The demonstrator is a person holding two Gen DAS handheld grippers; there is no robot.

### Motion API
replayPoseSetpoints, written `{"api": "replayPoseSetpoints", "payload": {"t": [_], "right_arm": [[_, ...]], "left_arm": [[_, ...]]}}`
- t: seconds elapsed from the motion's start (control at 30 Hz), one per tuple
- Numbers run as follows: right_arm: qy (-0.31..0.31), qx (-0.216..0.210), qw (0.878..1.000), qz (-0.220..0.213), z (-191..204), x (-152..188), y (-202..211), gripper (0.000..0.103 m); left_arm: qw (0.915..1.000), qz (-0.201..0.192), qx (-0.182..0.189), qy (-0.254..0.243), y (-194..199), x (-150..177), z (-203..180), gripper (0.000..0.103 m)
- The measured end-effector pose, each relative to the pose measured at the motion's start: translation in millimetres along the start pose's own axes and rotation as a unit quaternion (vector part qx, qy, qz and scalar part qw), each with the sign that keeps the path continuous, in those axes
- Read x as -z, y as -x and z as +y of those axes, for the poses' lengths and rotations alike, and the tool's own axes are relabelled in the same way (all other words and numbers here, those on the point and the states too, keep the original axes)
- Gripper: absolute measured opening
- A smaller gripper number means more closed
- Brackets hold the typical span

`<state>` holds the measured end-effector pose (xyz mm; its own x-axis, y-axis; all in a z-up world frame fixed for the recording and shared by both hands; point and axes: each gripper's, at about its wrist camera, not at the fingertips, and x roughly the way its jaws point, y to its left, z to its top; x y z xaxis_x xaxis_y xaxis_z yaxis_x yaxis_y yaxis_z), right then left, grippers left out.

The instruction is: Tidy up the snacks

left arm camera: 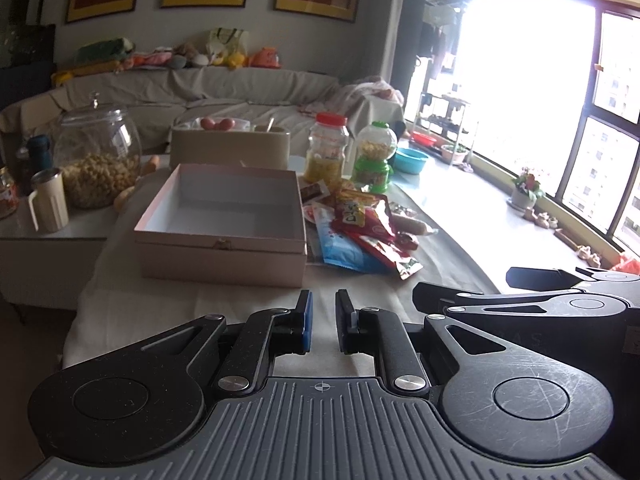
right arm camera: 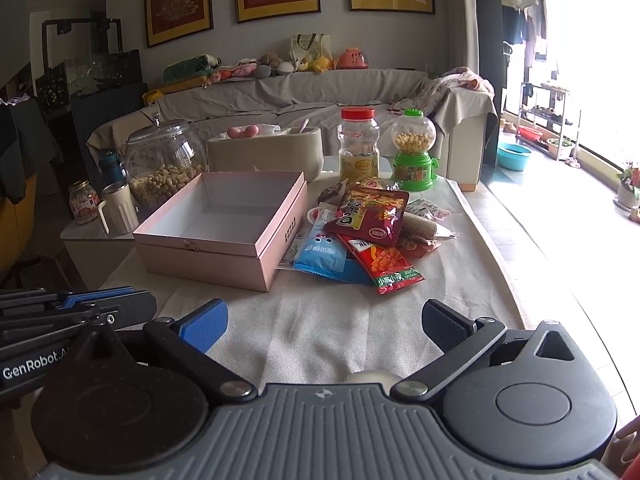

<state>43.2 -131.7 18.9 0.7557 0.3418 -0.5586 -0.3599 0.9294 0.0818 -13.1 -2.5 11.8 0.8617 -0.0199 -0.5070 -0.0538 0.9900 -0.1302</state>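
An open, empty pink box (left arm camera: 222, 220) (right arm camera: 224, 224) sits on the cloth-covered table. To its right lies a pile of snack packets (left arm camera: 366, 228) (right arm camera: 368, 236): red bags, a blue-and-white bag, a sausage-shaped roll. My left gripper (left arm camera: 323, 320) hovers low at the table's near edge in front of the box, jaws nearly closed with a narrow gap, holding nothing. My right gripper (right arm camera: 324, 320) is wide open and empty, near the front edge, facing the pile. The right gripper also shows in the left wrist view (left arm camera: 560, 300), and the left gripper in the right wrist view (right arm camera: 72, 312).
Behind the box stand a glass jar of nuts (right arm camera: 164, 164), a cream mug (right arm camera: 118, 208), a beige container with eggs (right arm camera: 264, 148), a red-lidded jar (right arm camera: 358, 144) and a green candy dispenser (right arm camera: 414, 152). A covered sofa (right arm camera: 320, 92) lies beyond.
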Motion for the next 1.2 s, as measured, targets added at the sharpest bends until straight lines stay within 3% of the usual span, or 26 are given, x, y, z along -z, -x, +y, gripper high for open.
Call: {"api": "replayPoseSetpoints", "payload": {"t": [1.2], "right_arm": [[0.000, -0.001, 1.000, 0.000, -0.2, 0.9, 1.3, 0.103]], "left_arm": [[0.9998, 0.011, -0.009, 0.011, -4.3, 1.2, 4.9, 0.015]]}}
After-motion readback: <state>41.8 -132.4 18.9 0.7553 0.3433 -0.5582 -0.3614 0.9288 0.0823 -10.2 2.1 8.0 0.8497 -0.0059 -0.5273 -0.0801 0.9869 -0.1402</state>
